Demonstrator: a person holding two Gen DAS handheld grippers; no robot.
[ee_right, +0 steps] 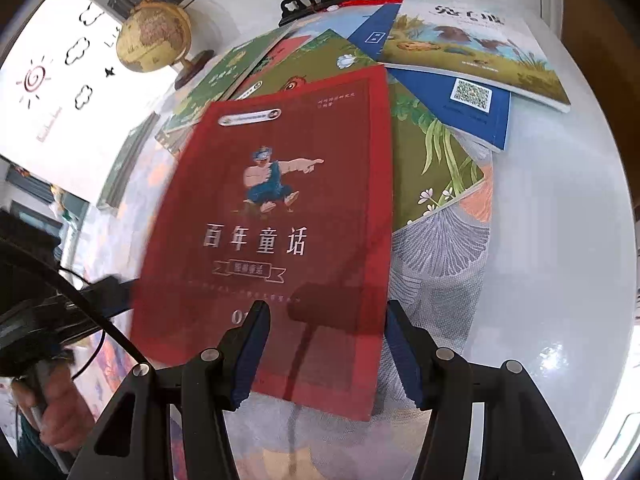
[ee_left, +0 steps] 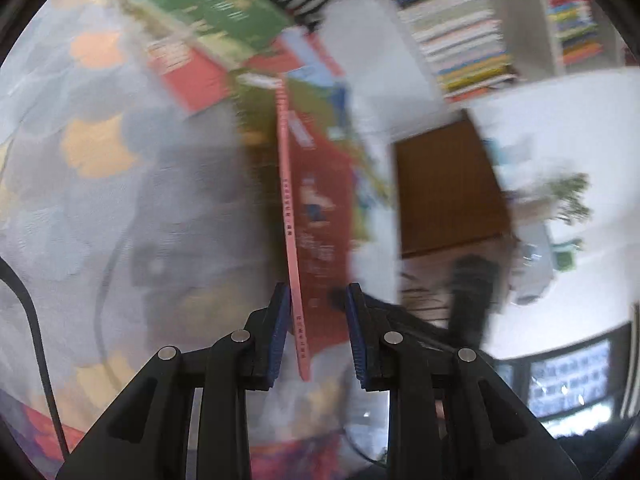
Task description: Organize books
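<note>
The red storybook [ee_right: 276,240] is raised off the pile, edge-on between the left gripper [ee_left: 316,320], whose pads clamp its pink spine [ee_left: 290,216], probably to carry it away for sorting. Beneath the red storybook lie a green floral book [ee_right: 432,152] and a blue book [ee_right: 460,108]; a globe [ee_right: 154,38] stands beyond. The right gripper [ee_right: 326,354] hovers over the red storybook's near edge, jaws apart, grasping nothing.

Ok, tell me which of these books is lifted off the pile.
The red book with the pointing cartoon figure. The left tool holds it by its edge, raised; the green, blue and landscape-cover books lie flat.
</note>
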